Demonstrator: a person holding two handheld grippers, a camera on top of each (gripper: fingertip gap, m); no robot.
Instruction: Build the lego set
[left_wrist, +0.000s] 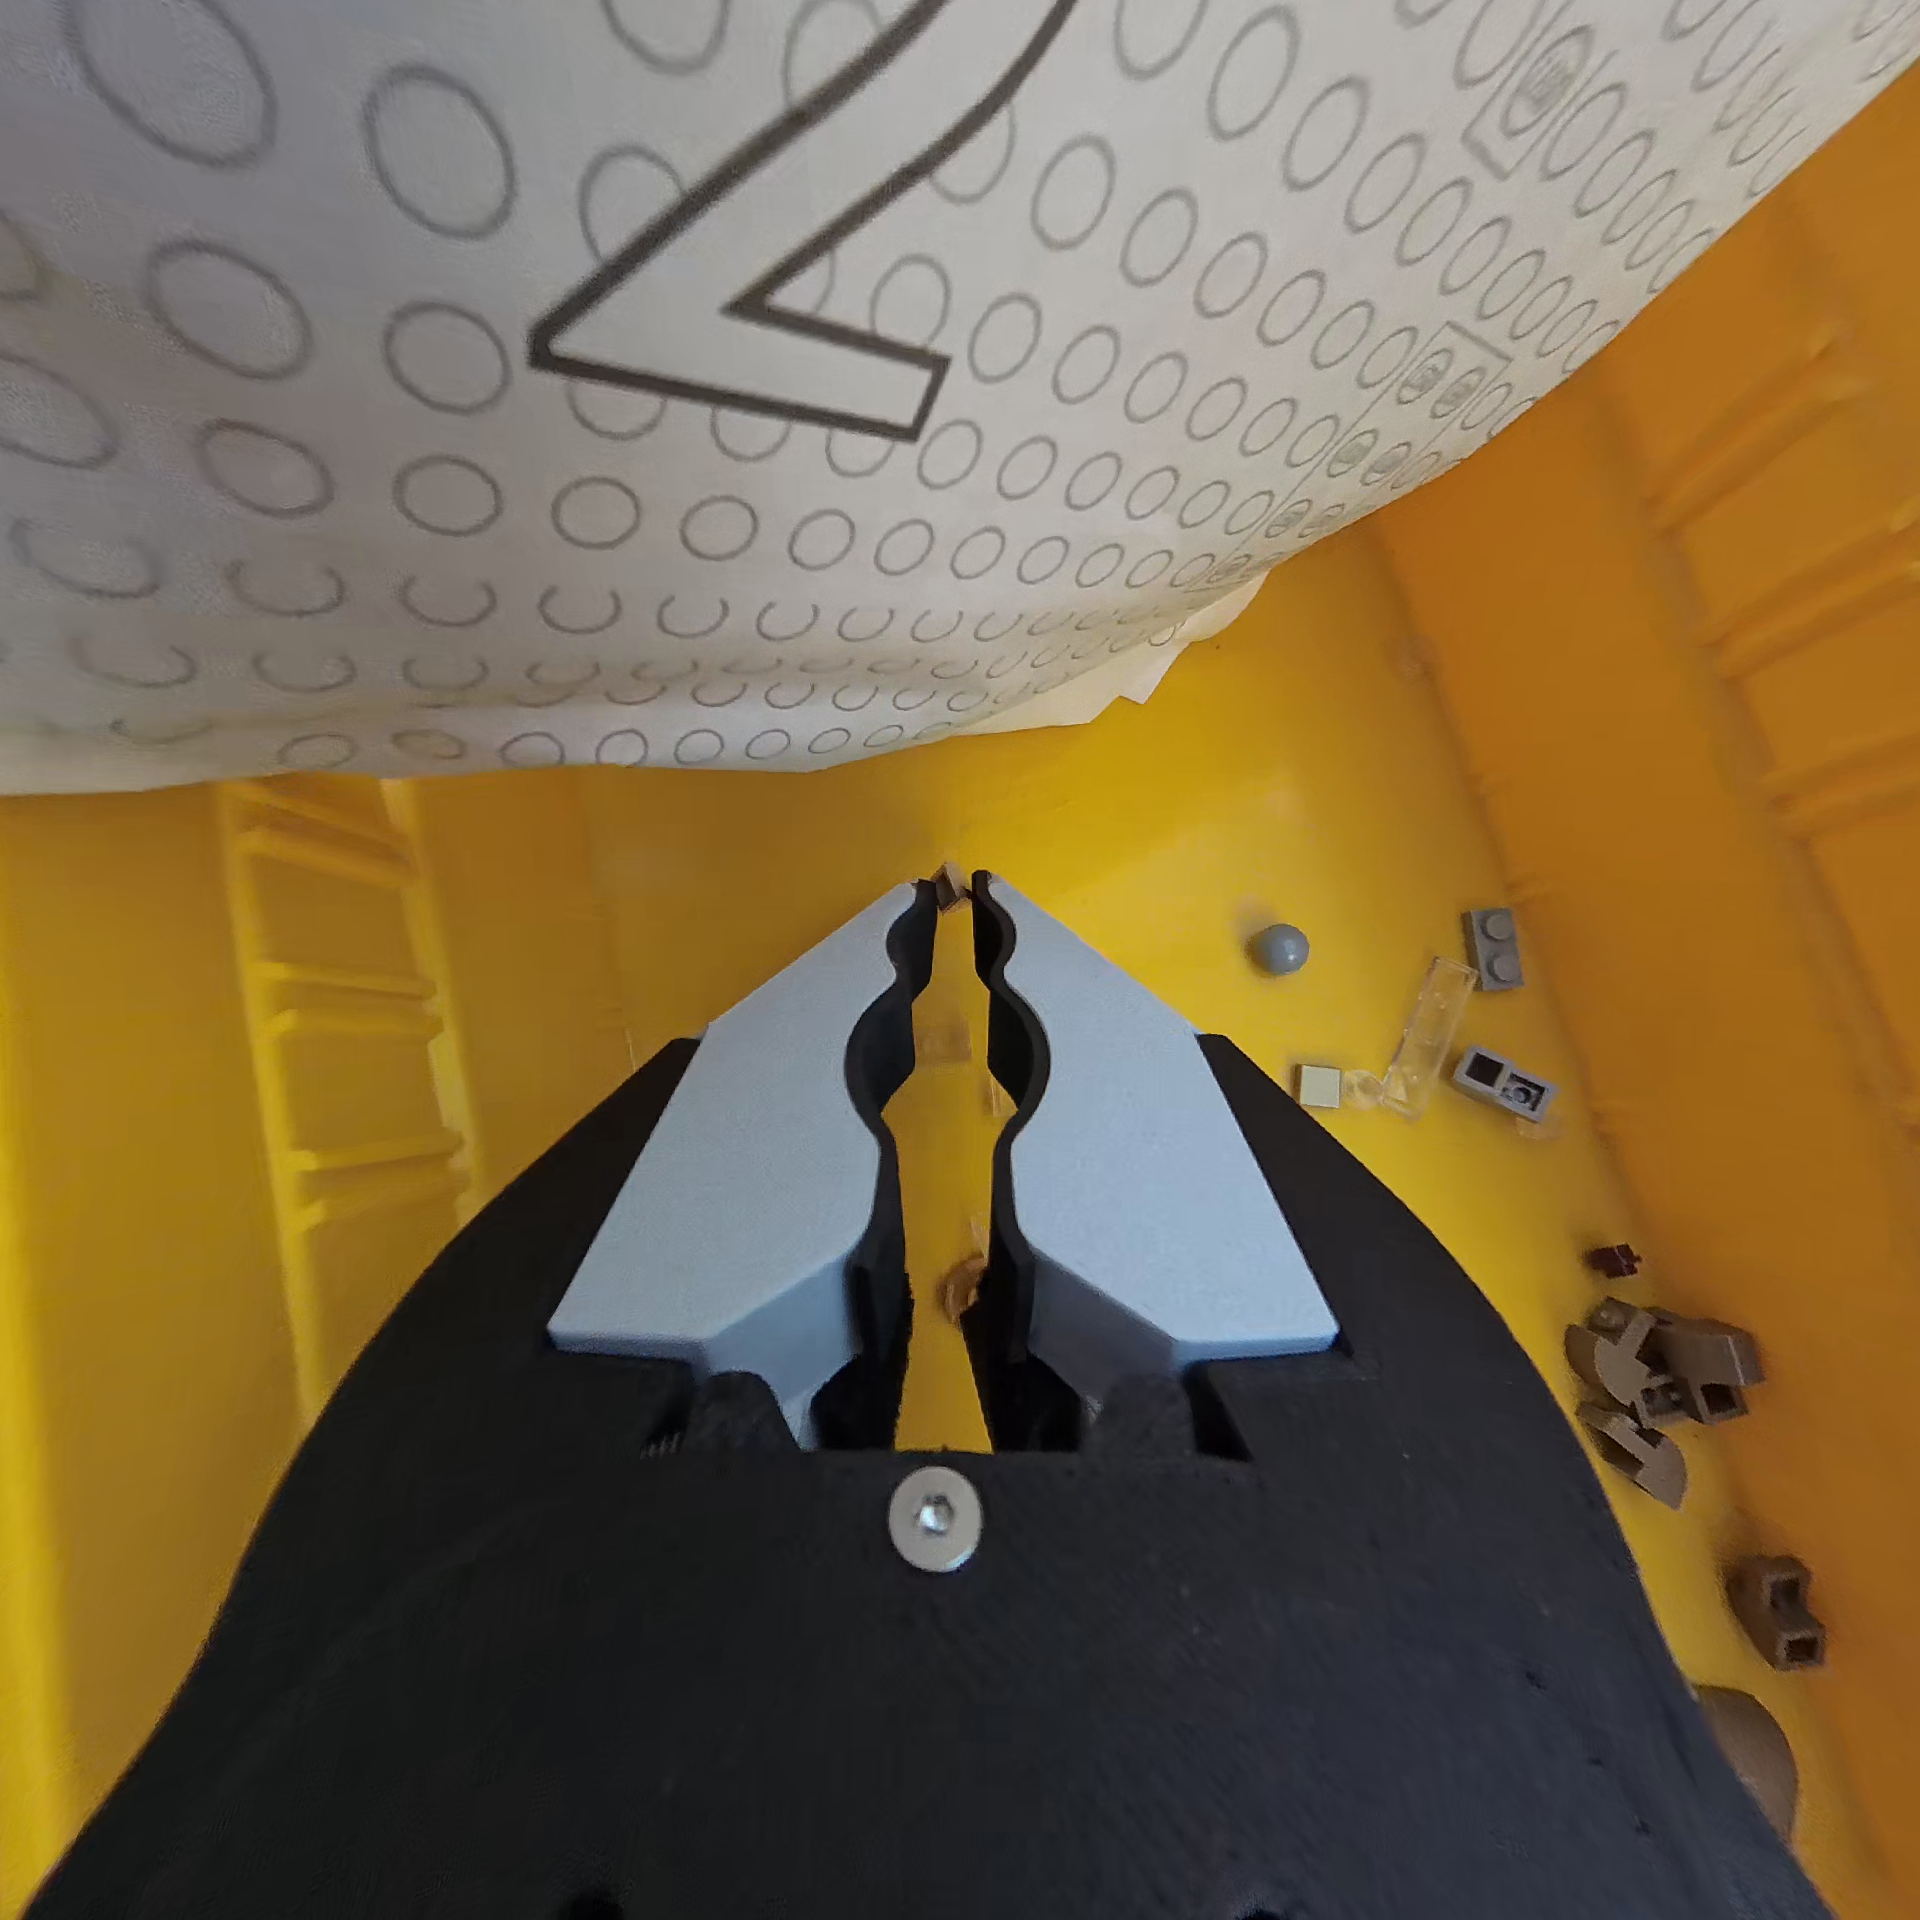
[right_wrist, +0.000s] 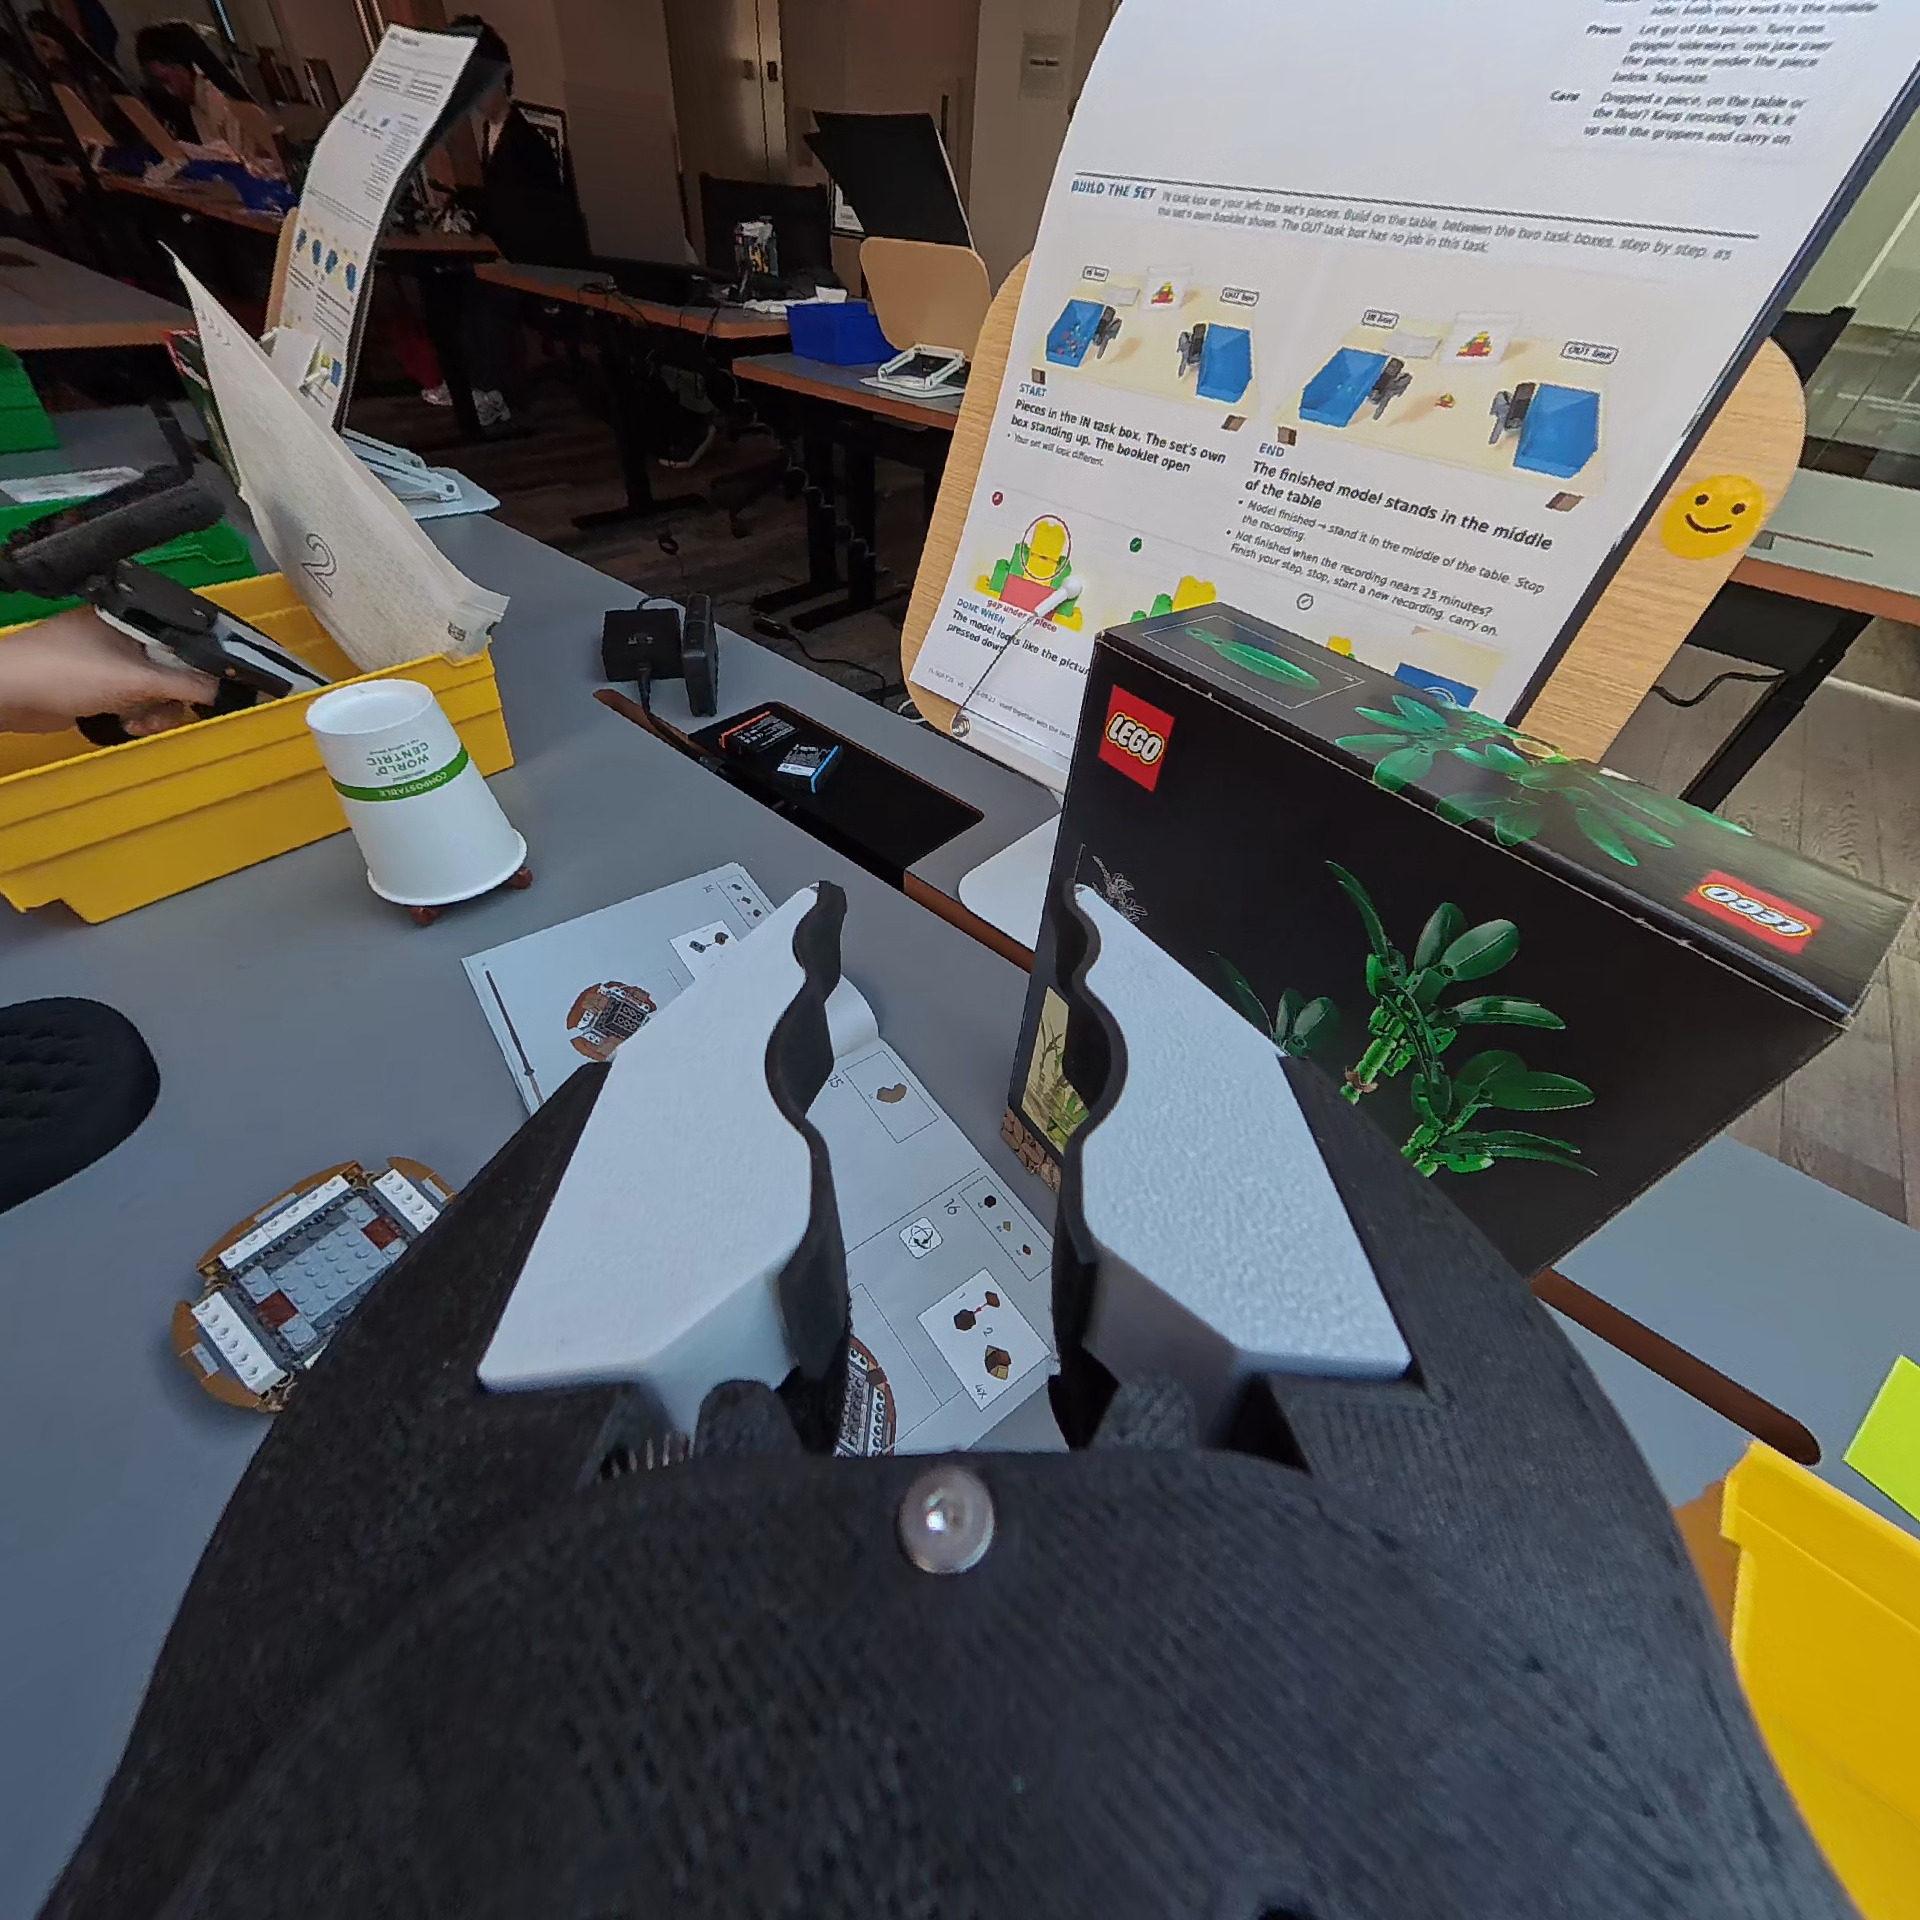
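Note:
My left gripper is inside the yellow bin, its tips shut on a small tan piece near the bin floor. Loose grey, clear and tan pieces lie to its right. A white paper parts bag hangs over it. My right gripper is open and empty, held above the open instruction booklet. The partly built round model, tan-rimmed with grey and white bricks, sits on the grey table to its left. The left gripper and a hand show in the yellow bin.
An upturned white paper cup stands by the bin. The black set box stands at right, with an instruction board behind it. Another yellow bin is at the right edge. A black pad lies at left. There is about 70 cm between the tips of the two grippers. The left gripper is farther from the partly built round model, some 50 cm, than the right, some 35 cm.

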